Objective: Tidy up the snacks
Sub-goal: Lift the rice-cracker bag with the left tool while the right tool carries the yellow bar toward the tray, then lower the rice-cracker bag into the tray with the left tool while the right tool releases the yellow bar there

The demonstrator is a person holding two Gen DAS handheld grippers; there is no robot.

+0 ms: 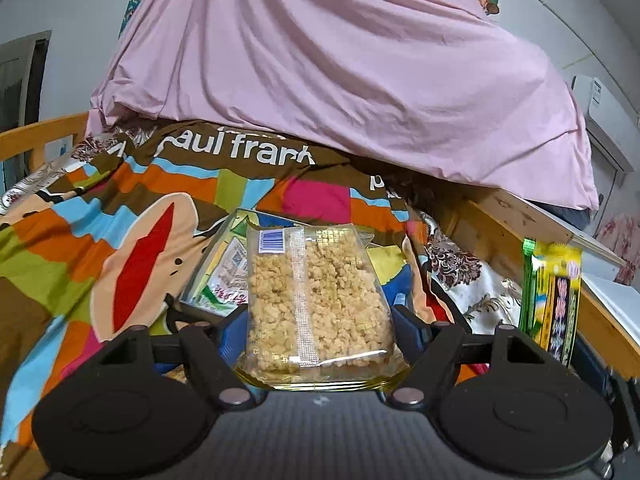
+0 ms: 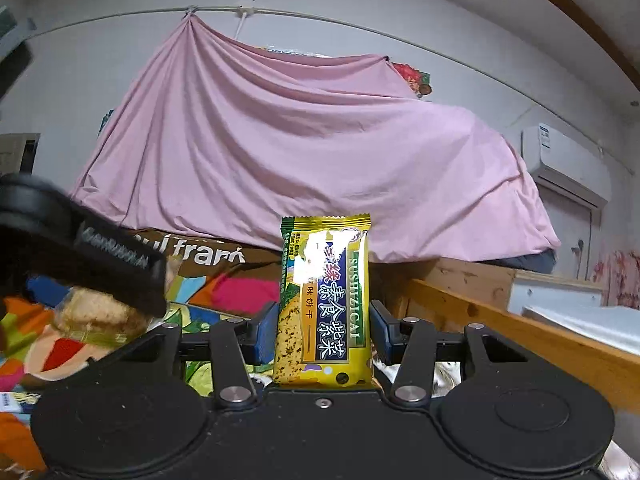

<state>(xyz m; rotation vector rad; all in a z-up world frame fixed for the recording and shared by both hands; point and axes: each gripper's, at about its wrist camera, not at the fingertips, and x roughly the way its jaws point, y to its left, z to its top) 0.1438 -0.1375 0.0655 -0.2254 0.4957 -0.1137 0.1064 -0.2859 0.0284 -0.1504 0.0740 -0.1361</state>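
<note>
Above the patchwork quilt (image 1: 80,216), below the draped pink sheet (image 1: 340,72), I have my left gripper (image 1: 320,320) clamped on a clear pack of crumbly rice snack (image 1: 316,300). My right gripper (image 2: 320,332) grips an upright yellow seaweed biscuit packet (image 2: 324,304), just right of the rice snack over the quilt.

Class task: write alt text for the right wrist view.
The right gripper holds a yellow biscuit packet upright between its blue pads. The left gripper enters at left with a clear snack pack; a pink sheet hangs behind.
</note>
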